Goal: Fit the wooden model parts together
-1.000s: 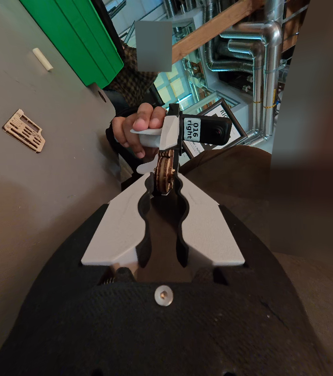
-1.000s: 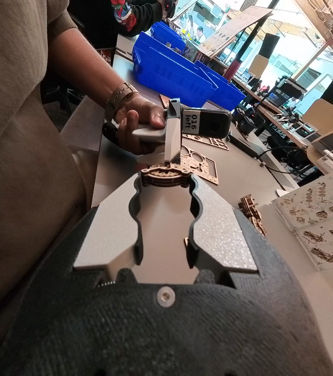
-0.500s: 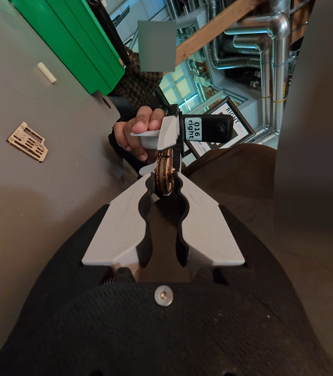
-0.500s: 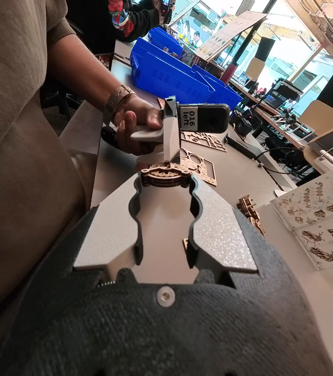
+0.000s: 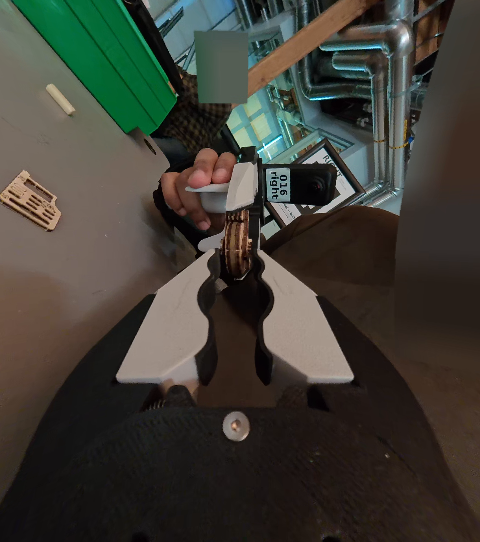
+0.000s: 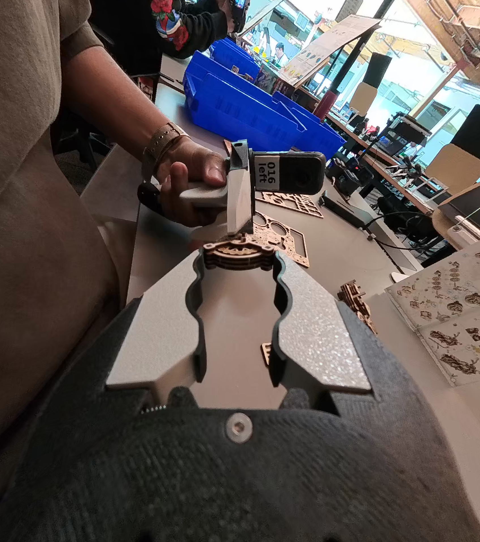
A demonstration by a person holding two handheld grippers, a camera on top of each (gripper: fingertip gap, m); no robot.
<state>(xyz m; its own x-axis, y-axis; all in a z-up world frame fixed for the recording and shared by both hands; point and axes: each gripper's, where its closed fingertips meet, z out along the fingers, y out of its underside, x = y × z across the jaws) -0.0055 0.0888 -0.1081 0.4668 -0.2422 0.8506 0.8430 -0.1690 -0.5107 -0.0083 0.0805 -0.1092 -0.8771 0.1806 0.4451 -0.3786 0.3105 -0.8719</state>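
Observation:
A round layered wooden gear assembly is held in the air by both grippers at once. My left gripper is shut on it across its thickness; I see it edge-on in the left wrist view. My right gripper is shut on its rim, with the assembly lying flat between the tips. In the right wrist view the left gripper's upper finger presses on the assembly from above. In the left wrist view the right gripper's finger shows behind the assembly. A hand holds each gripper.
On the grey table are a green bin, a slotted wooden piece and a white stick. Blue bins, cut-out wooden sheets, a small wooden sub-assembly, a loose wooden piece and instruction sheets show in the right wrist view. The person's torso is close on the left. Both grippers' tips are close together, under 4 cm apart. The loose wooden piece is about 11 centimetres from my left fingertips. It turns up in the left wrist view as well.
Both grippers stay shut on the assembly. The pair has tilted and drifted slightly, so the background has shifted a little in both views.

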